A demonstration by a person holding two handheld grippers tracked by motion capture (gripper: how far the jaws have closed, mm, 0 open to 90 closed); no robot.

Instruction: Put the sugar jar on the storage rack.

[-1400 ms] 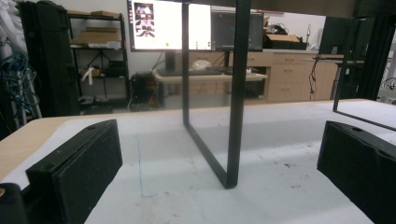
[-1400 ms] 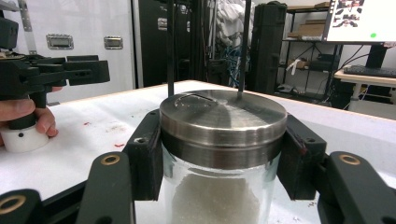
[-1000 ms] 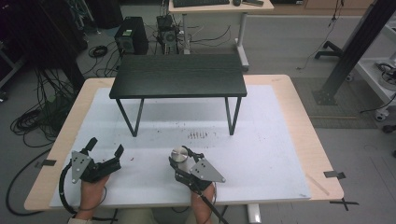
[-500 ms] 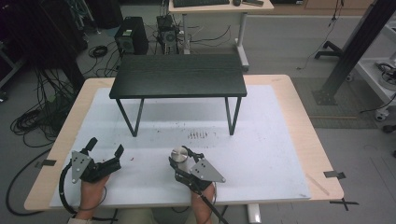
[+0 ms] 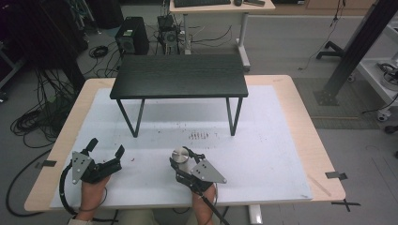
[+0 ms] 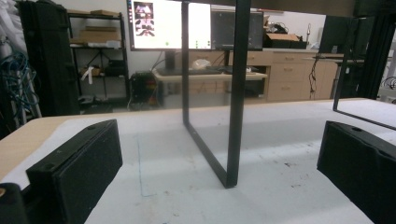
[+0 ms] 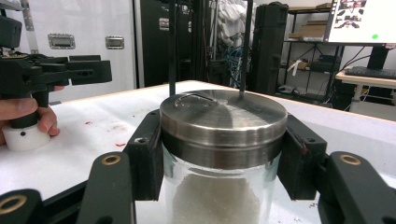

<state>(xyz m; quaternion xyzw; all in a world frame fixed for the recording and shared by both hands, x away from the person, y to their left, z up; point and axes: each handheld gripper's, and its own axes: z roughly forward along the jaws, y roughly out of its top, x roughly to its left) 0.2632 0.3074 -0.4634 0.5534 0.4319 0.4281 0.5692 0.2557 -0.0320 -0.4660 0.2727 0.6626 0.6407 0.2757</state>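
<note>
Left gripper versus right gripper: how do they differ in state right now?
The left gripper has its jaws spread wide with nothing between them; the right gripper is shut on the glass jar, pads pressing just below its metal lid. The left gripper faces the black stand; the right carries a grey three-cornered plate. Both rest low on the white mat, hand-held.

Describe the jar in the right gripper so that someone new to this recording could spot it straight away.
Start from the white mat covering the table, with the black shelf at its far side. Near the front edge, the right gripper is shut on a glass jar of white powder. Its round brushed-metal lid sets it apart; nothing else on the mat is shiny.
</note>
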